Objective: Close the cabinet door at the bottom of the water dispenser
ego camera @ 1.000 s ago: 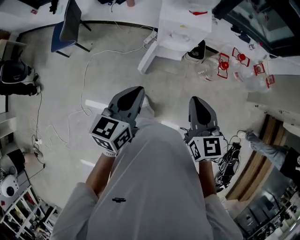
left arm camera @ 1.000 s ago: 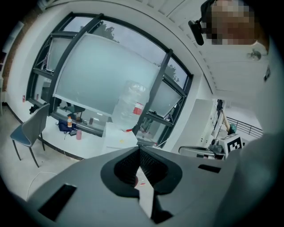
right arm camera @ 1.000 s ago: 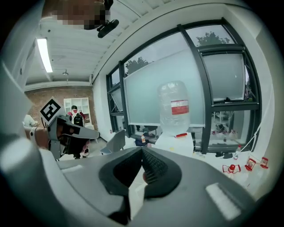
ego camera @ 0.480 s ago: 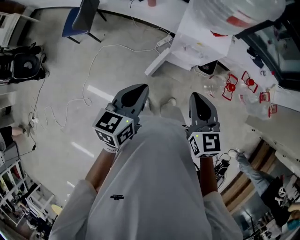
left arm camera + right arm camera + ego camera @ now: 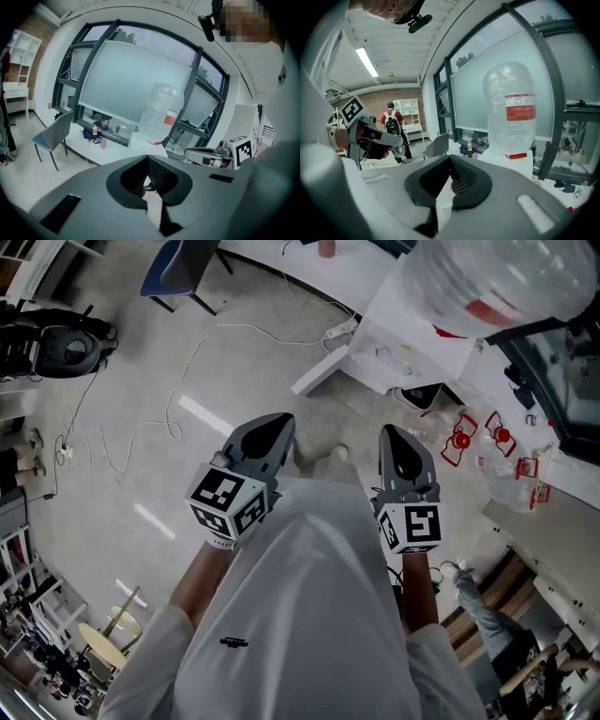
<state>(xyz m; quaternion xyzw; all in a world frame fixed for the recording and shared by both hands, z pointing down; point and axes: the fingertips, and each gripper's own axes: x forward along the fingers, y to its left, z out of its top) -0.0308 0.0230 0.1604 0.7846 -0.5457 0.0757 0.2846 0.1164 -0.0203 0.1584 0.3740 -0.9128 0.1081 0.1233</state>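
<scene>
no readable text; red label on water bottle illegible

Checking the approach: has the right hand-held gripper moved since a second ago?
Yes. The right hand-held gripper has moved nearer the water dispenser; less floor shows between them.

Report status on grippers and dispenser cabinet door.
Left gripper and right gripper shut, empty. Cabinet door open, untouched. Power strip lies on floor beside it.

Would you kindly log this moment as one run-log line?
phase: before contact | left gripper: shut, empty | right gripper: shut, empty | white water dispenser: ahead | white bottom cabinet door: open, untouched
</scene>
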